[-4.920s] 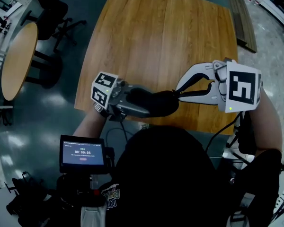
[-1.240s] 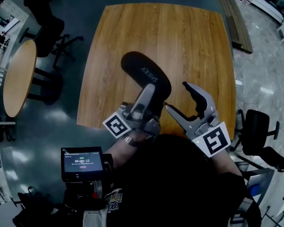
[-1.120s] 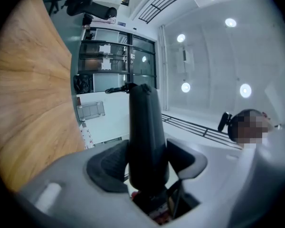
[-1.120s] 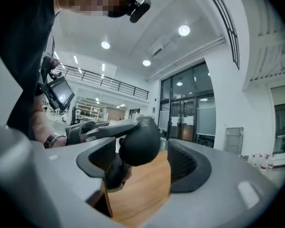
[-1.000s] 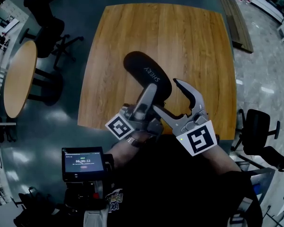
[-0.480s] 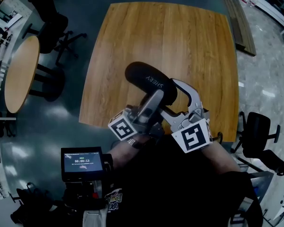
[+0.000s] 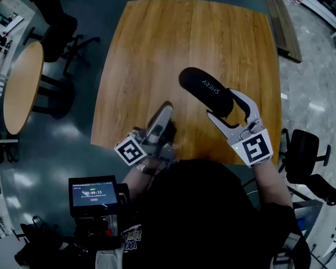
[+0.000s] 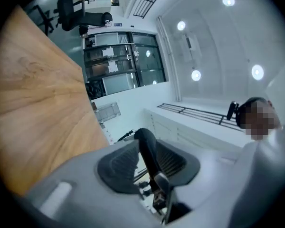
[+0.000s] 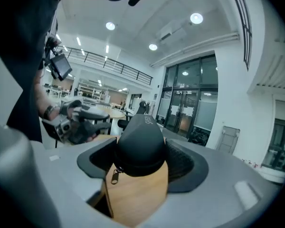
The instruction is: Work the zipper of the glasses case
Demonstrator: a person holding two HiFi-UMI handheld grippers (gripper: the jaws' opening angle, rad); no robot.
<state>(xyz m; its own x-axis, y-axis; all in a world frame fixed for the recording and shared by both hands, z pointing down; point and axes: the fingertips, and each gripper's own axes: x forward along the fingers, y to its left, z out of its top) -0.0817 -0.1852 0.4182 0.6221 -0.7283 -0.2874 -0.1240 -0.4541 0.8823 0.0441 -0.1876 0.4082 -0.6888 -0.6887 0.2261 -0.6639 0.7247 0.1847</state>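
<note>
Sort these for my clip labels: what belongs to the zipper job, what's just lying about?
Job: glasses case; its zipper pull; right tool, jaws just closed further onto the case; left tool, jaws just closing without the case.
Lying about: round table, office chair, timer screen.

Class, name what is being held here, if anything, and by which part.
The glasses case, gripped at its zipper-pull end by the right gripper, whose jaws have just been closing onto it.

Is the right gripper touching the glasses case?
Touching. The right gripper view shows the right gripper squeezing the glasses case between jaws that have just been closing.
</note>
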